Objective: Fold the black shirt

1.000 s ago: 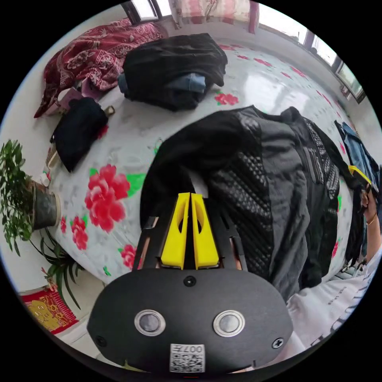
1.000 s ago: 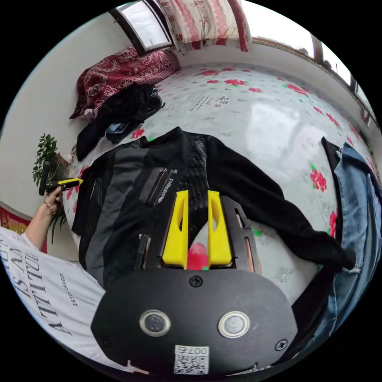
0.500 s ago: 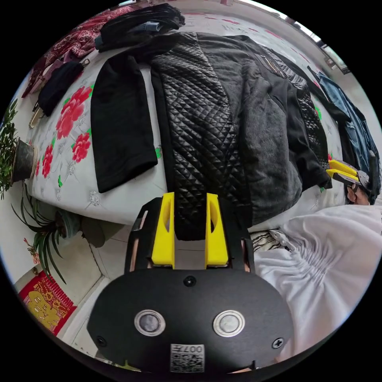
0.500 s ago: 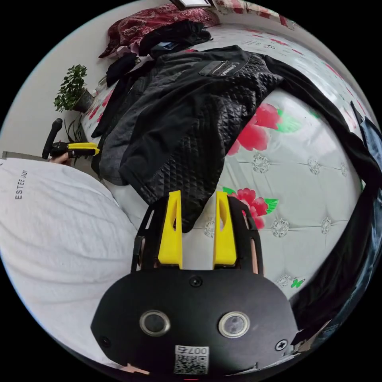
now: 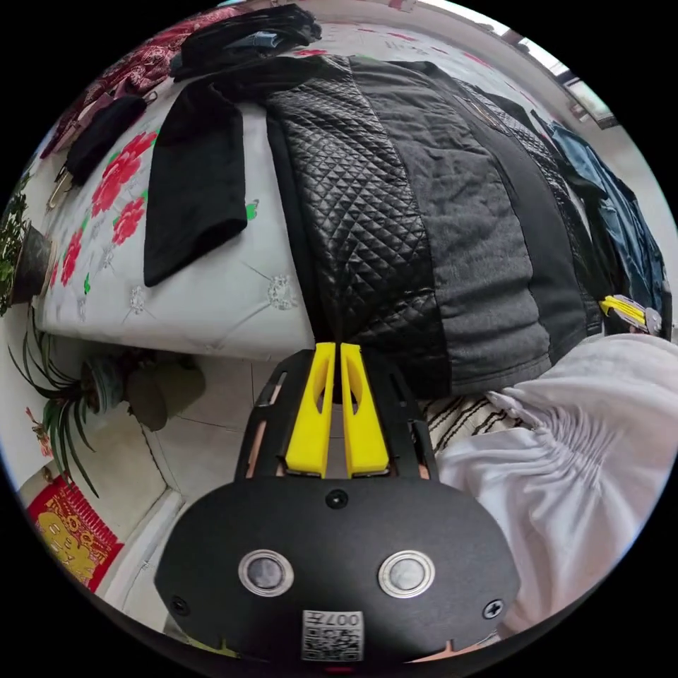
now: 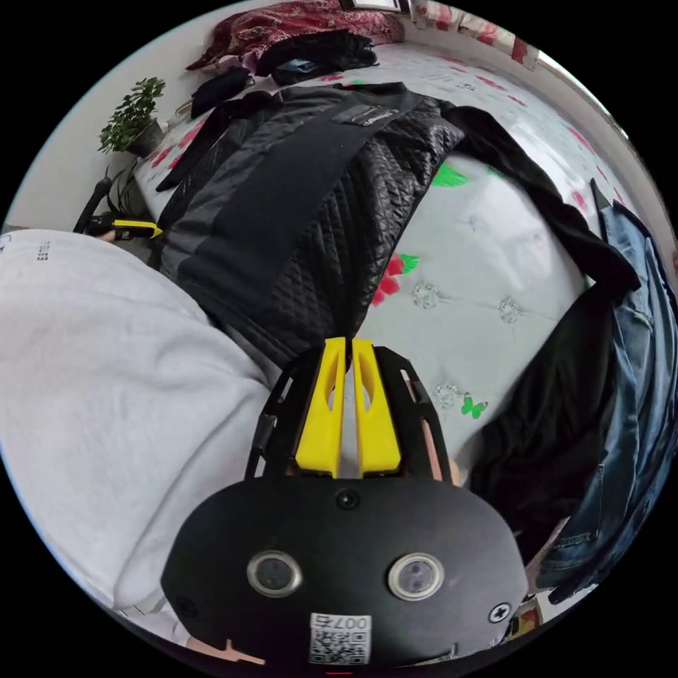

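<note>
The black shirt (image 5: pixel 395 212), with quilted panels and a grey middle strip, lies spread front-up on the flowered bed sheet (image 5: pixel 212 304). One sleeve (image 5: pixel 191 176) rests flat beside it. My left gripper (image 5: pixel 337 347) is shut on the near hem at the quilted corner. In the right gripper view the shirt (image 6: pixel 296 198) runs away from me, and my right gripper (image 6: pixel 347 342) is shut on the hem's other corner. The other sleeve (image 6: pixel 551 219) trails across the sheet (image 6: pixel 480 268). Each gripper shows small in the other's view, the right gripper (image 5: pixel 625 308) and the left gripper (image 6: pixel 134 228).
A denim garment (image 6: pixel 643 339) lies on dark cloth at the bed's edge. Dark clothes (image 5: pixel 240 35) and a red blanket (image 6: pixel 282 18) sit at the far end. Potted plants (image 5: pixel 21 261) and a red mat (image 5: pixel 63 530) stand on the tiled floor (image 5: pixel 205 438). The person's white top (image 6: pixel 106 367) is close.
Both grippers stood open at the hem half a second ago and have shut on it. The hem edge now lies straighter along the bed's edge.
</note>
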The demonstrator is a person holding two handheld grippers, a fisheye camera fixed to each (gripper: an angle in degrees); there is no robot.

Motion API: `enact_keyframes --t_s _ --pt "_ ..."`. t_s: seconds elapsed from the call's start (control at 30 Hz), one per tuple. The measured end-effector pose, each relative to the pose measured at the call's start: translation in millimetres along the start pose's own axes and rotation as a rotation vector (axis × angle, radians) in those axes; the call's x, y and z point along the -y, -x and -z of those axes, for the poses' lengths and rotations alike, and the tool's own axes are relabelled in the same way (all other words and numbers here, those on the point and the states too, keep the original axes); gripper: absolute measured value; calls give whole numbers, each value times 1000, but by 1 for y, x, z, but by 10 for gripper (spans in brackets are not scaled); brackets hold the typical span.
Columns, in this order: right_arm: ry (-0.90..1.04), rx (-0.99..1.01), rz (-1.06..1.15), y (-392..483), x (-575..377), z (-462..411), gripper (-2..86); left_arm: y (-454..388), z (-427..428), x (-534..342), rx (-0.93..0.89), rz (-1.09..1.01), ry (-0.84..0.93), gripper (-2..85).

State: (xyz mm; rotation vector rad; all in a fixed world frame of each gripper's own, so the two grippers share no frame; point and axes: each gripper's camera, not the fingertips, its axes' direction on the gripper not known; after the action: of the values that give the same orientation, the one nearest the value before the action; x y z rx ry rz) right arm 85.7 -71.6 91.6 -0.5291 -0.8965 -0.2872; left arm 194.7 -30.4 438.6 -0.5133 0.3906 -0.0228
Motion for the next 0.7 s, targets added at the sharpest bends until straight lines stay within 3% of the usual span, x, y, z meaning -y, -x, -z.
enact_keyframes --t_s 0.13,0.23,0.4,0.5,0.7 --pt "-63 53 4 13 -26 -7 20 -5 1 -23 132 -40 15 -2" --pt "65 24 -47 3 -31 -38 44 10 1 -27 43 23 6 12" --pt "-181 69 -162 -27 -42 3 53 35 28 -38 -20 149 -101 25" --pt "-216 89 -186 -32 -23 3 54 55 39 -32 -29 217 -134 47" --pt "-271 60 -30 11 63 8 52 100 53 14 -17 300 -168 84"
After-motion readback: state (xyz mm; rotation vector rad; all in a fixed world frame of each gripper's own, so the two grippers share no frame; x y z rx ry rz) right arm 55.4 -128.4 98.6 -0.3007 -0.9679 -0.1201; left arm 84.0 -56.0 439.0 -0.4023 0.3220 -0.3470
